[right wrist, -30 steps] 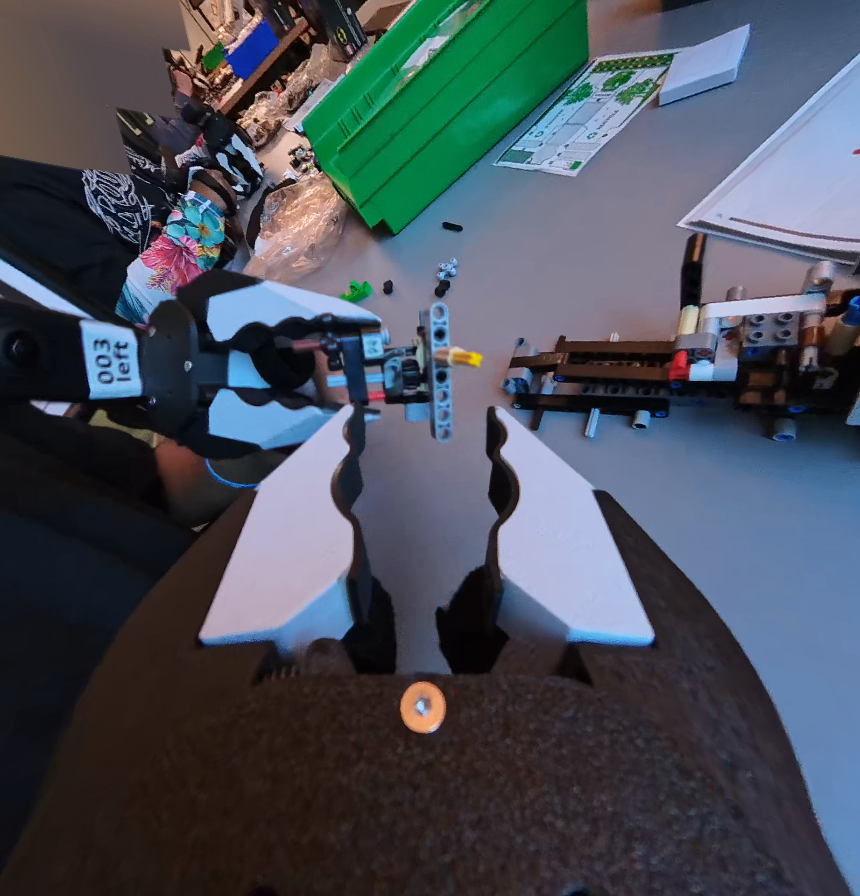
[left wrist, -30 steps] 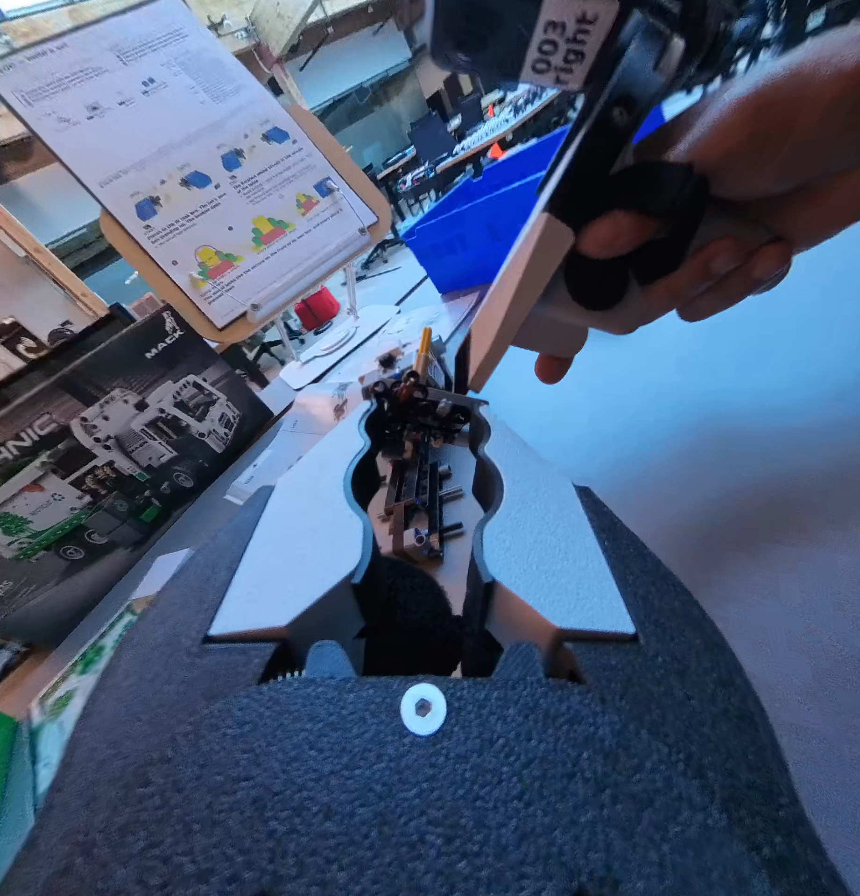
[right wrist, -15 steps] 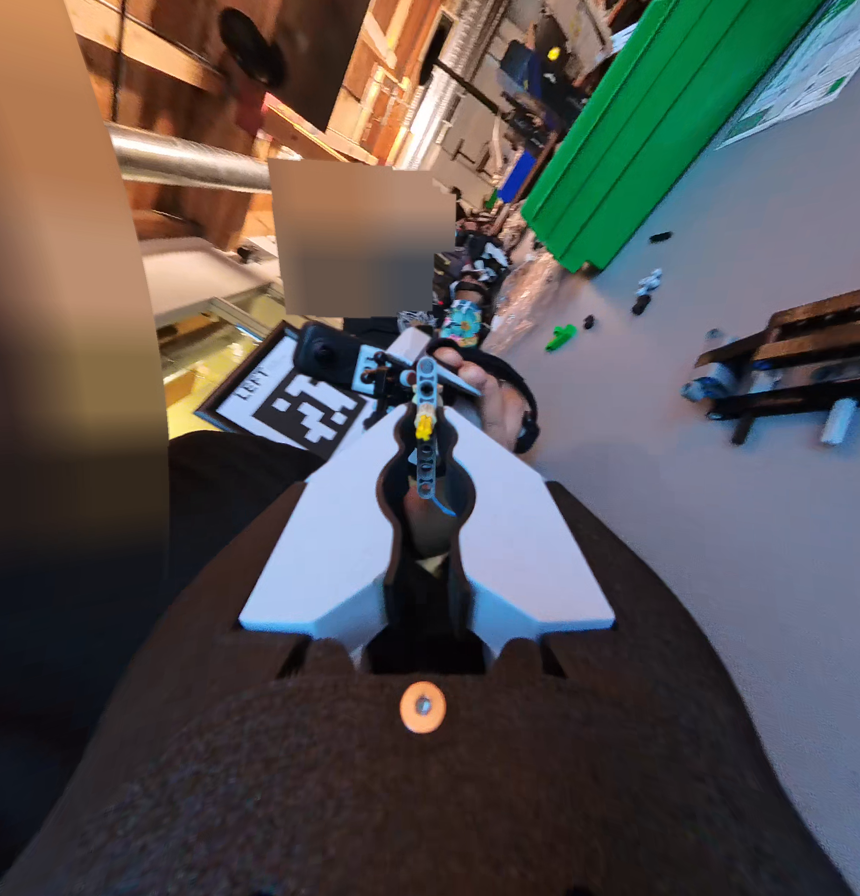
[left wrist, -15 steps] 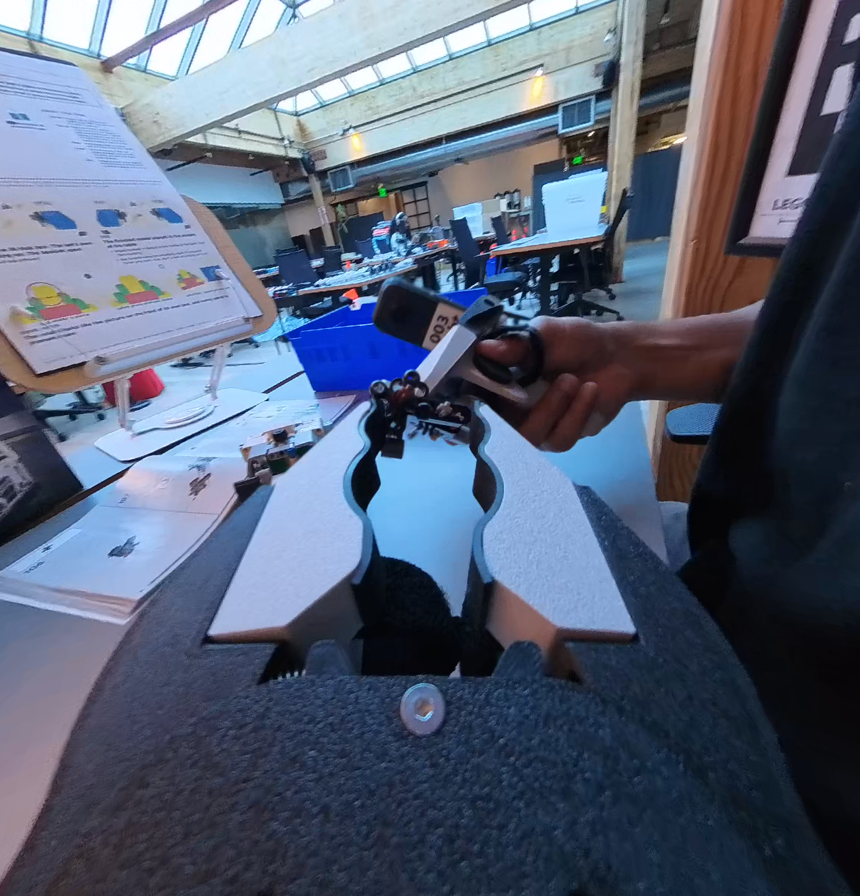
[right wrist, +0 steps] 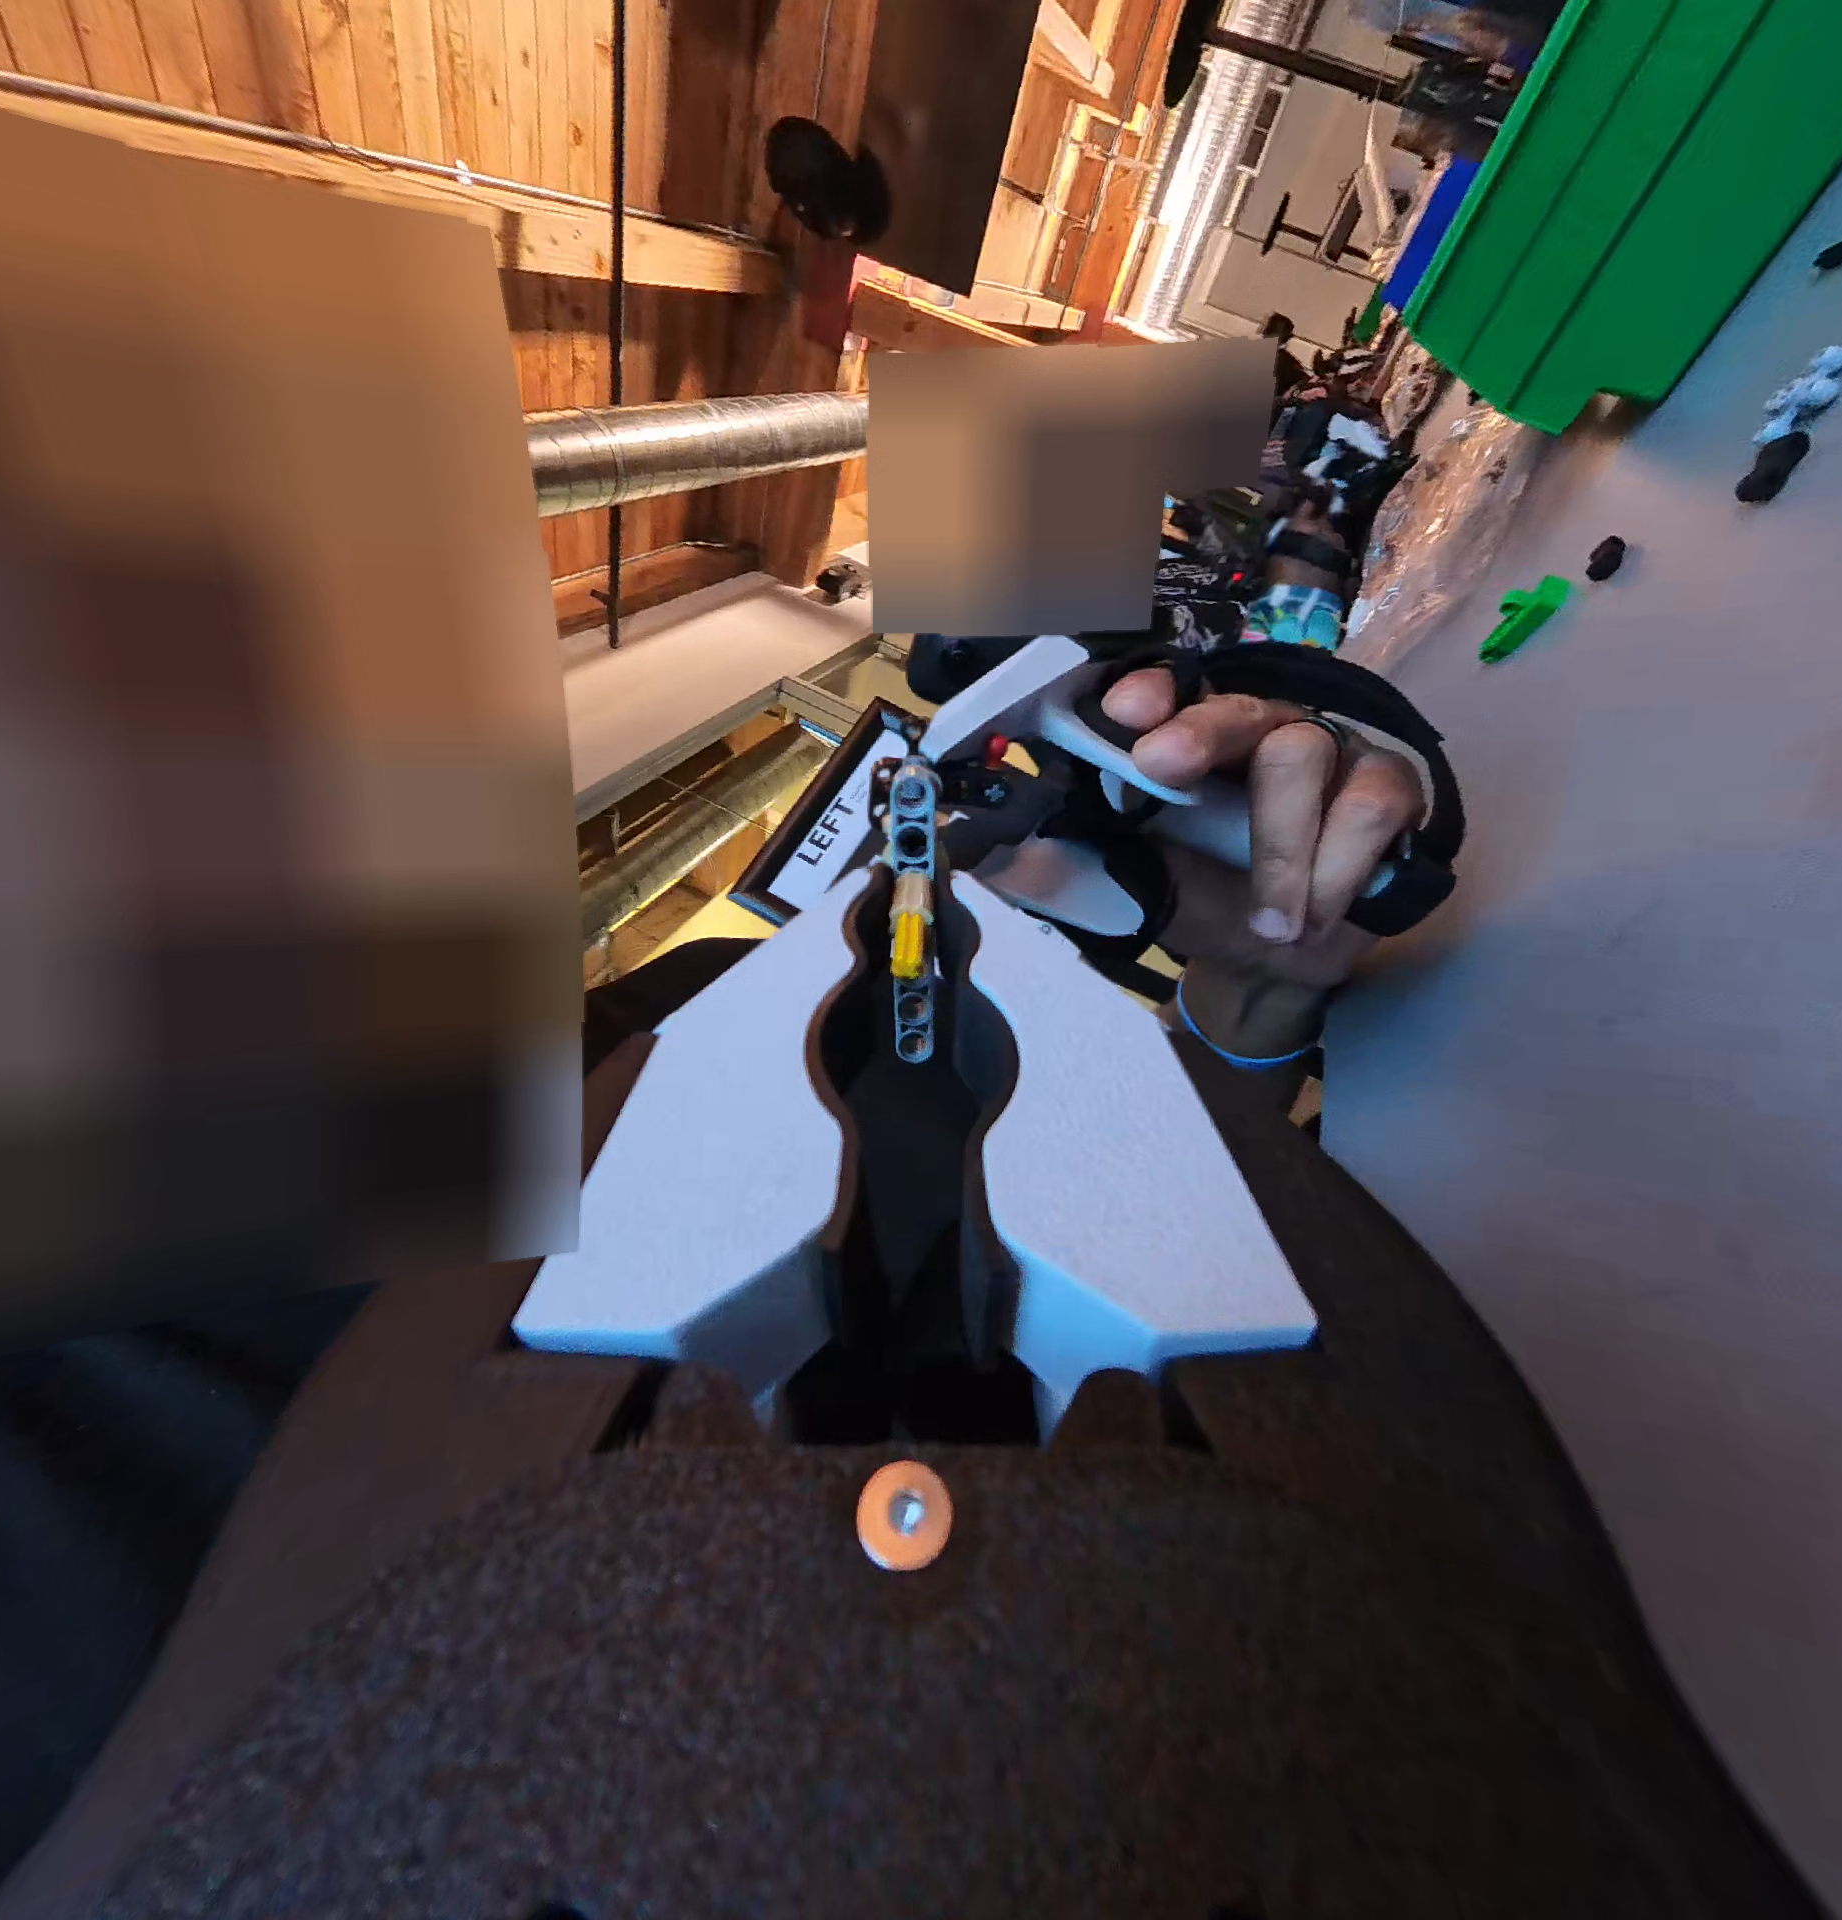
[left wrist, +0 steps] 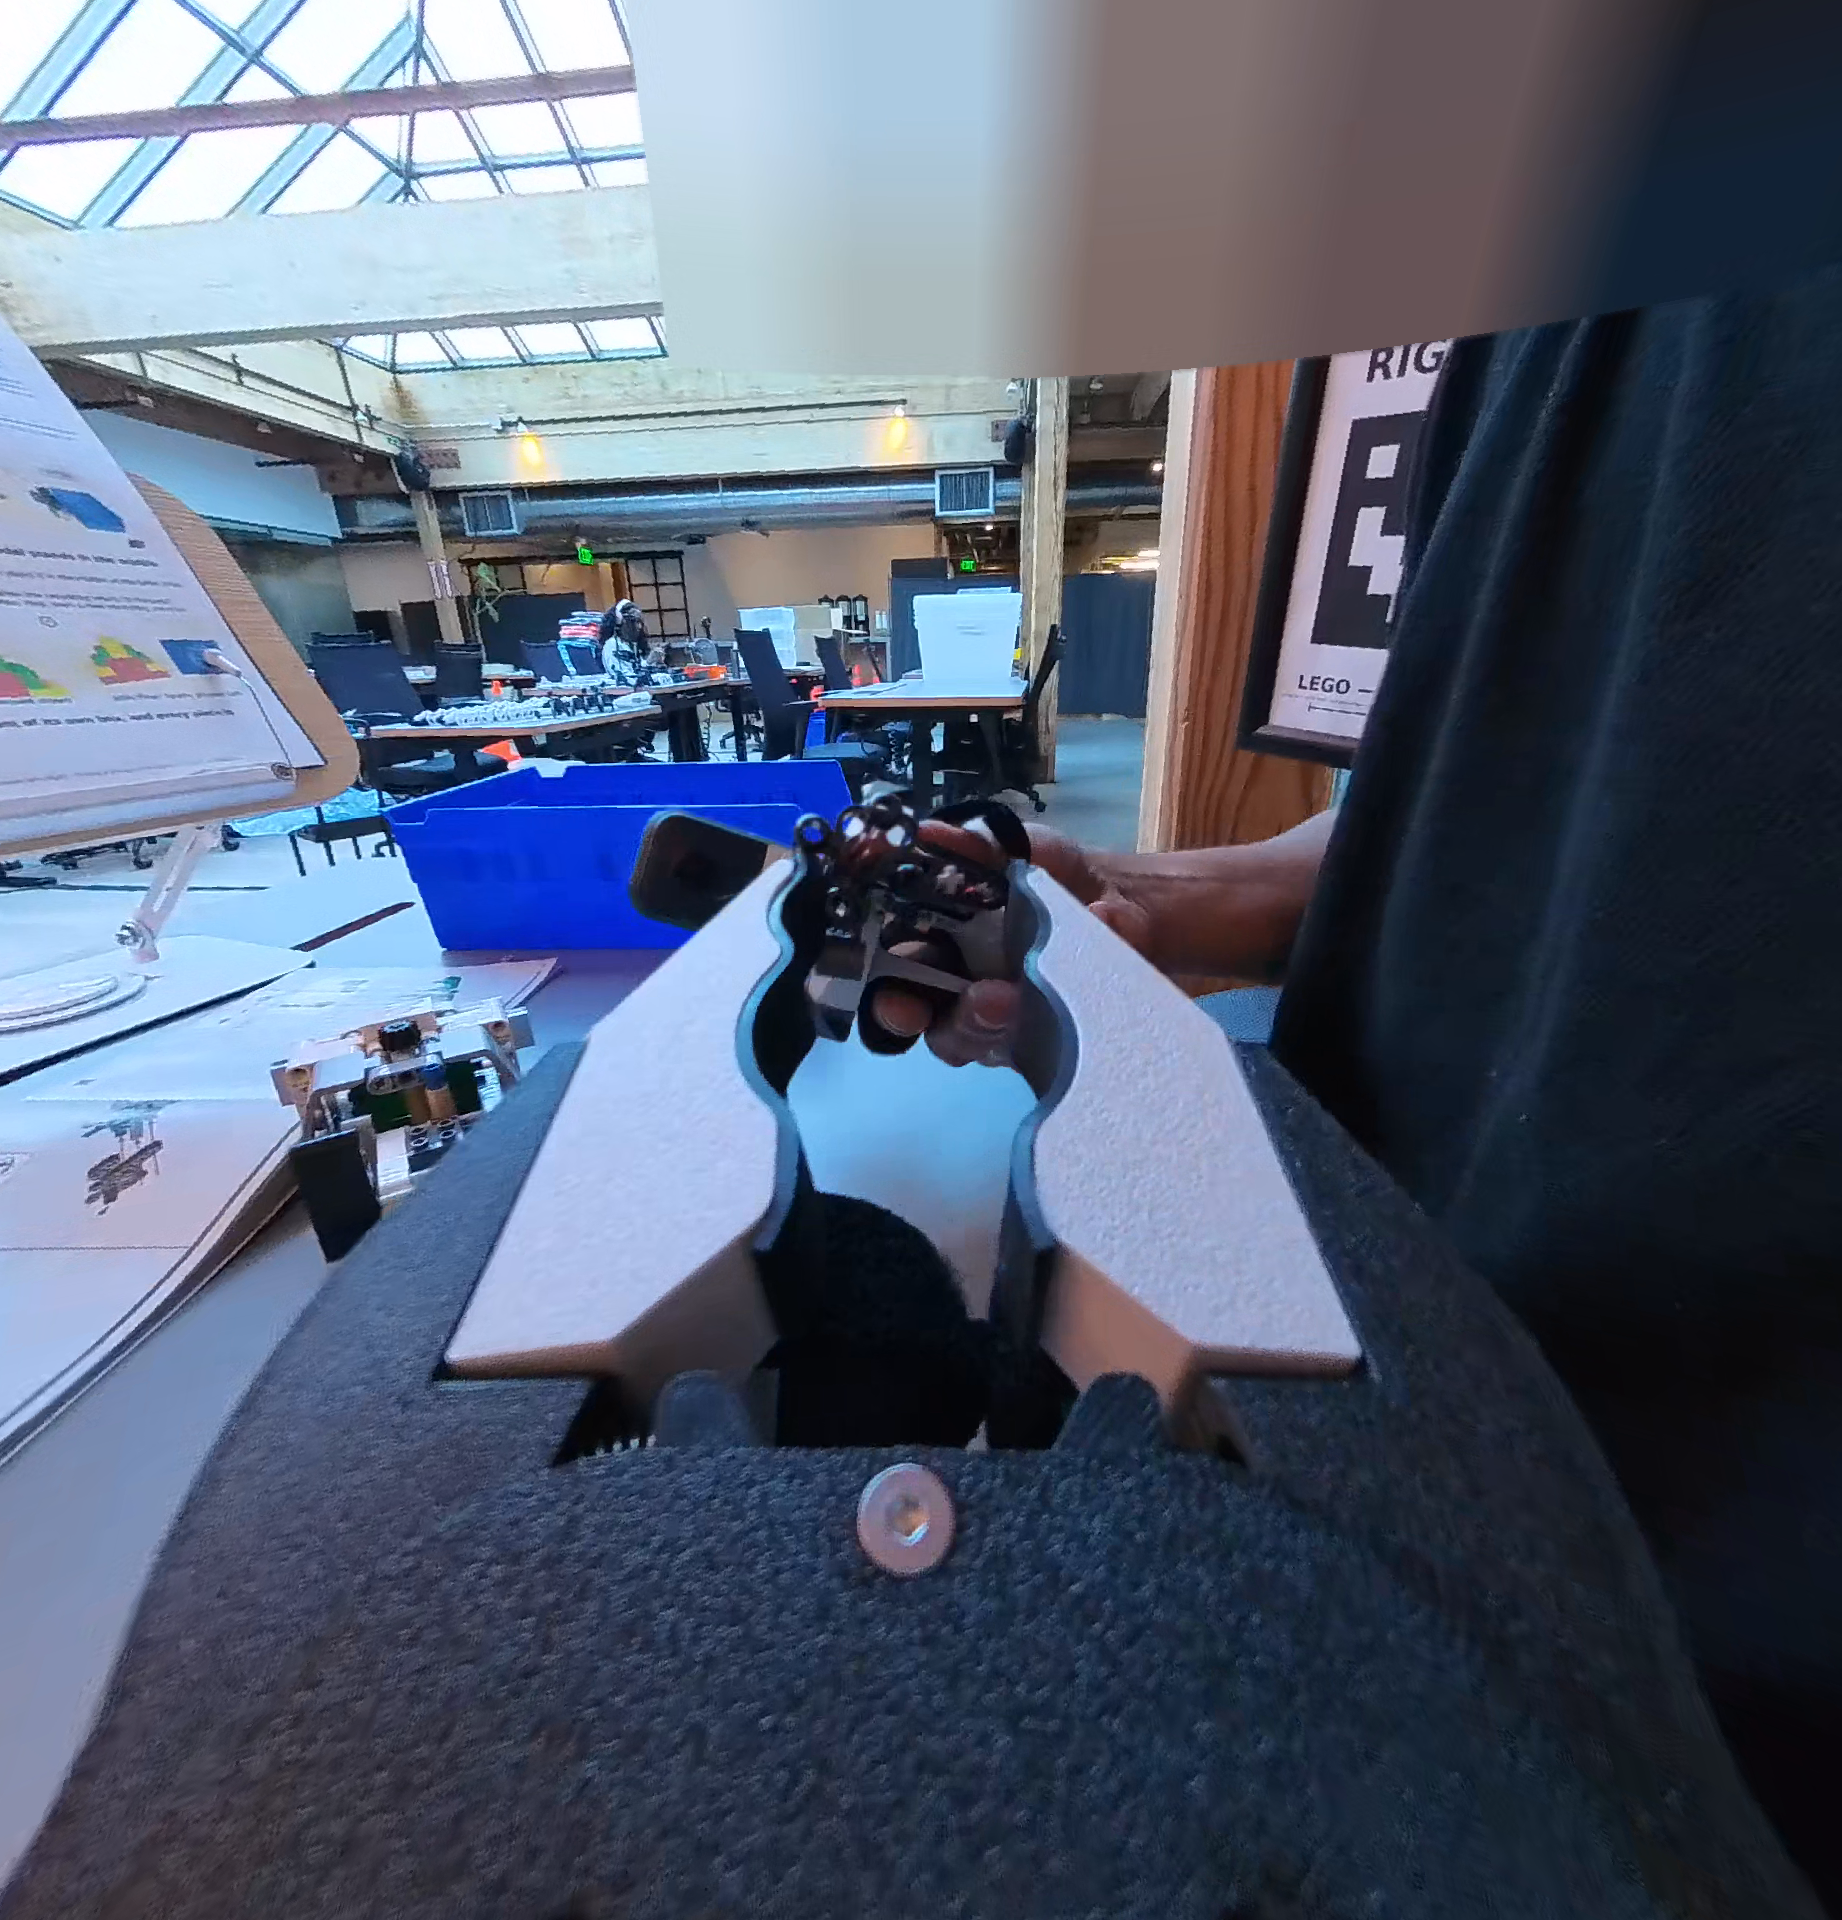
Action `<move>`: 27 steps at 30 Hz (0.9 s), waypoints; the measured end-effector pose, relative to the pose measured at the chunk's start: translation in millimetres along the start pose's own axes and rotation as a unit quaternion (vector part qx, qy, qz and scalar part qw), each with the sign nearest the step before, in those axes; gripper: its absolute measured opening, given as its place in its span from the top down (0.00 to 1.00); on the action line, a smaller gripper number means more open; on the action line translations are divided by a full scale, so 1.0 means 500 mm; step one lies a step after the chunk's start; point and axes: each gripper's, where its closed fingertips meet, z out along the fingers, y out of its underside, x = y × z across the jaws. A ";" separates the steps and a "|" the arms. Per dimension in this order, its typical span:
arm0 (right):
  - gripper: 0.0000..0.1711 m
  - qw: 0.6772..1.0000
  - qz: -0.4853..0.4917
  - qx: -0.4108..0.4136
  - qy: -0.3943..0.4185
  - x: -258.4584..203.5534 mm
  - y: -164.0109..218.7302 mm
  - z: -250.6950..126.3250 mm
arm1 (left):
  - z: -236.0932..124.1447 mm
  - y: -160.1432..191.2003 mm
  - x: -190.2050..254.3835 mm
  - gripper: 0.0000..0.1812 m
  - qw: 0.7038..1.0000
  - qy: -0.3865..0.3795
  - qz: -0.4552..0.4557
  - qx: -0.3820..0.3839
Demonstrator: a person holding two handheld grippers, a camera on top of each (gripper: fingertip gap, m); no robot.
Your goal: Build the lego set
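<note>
My left gripper [left wrist: 912,894] is shut on a small dark lego subassembly [left wrist: 881,904], held in the air close to the person's body. My right gripper [right wrist: 912,894] faces it and is shut on the grey holed beam [right wrist: 912,1023] at the end of that subassembly. A tan and yellow axle [right wrist: 909,930] pokes out of the beam toward me. The left gripper [right wrist: 1062,831] and the hand holding it show beyond in the right wrist view. The right gripper [left wrist: 704,868] shows behind the subassembly in the left wrist view.
The partly built lego chassis [left wrist: 397,1081] lies on the table by an open instruction booklet [left wrist: 117,1195]. An instruction sheet on a stand [left wrist: 96,665] and a blue bin [left wrist: 584,862] stand behind. A green bin [right wrist: 1644,208] and loose pieces [right wrist: 1525,615] lie at the right. The tips of both grippers are at nearly the same place.
Both grippers rose from the table toward the person's body. The right gripper, open a second ago, has closed on the grey beam of the subassembly that the left gripper holds.
</note>
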 end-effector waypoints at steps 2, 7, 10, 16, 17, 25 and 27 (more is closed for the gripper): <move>0.96 1.000 0.004 0.000 -0.004 0.001 0.002 0.000 | 0.002 -0.001 0.004 0.82 1.000 0.009 -0.008 0.002; 0.97 1.000 -0.014 -0.008 0.027 0.011 0.001 -0.003 | 0.002 0.006 -0.001 0.82 1.000 0.007 -0.007 -0.013; 0.95 0.997 -0.047 0.000 0.060 0.016 -0.008 -0.003 | 0.003 0.007 -0.007 0.82 1.000 -0.003 -0.003 -0.014; 0.80 0.986 -0.108 -0.015 0.125 0.024 0.004 -0.002 | 0.009 0.009 -0.008 0.82 1.000 -0.013 0.010 -0.021; 0.80 0.986 -0.112 -0.021 0.126 0.025 0.011 -0.002 | 0.009 0.008 -0.007 0.82 1.000 -0.011 0.004 -0.019; 0.92 0.999 -0.045 -0.011 0.013 -0.002 0.036 0.026 | 0.024 0.012 0.010 0.82 0.999 0.021 -0.036 0.002; 0.92 0.999 -0.034 -0.018 0.003 -0.003 0.043 0.028 | 0.024 0.012 0.016 0.82 0.999 0.031 -0.041 0.005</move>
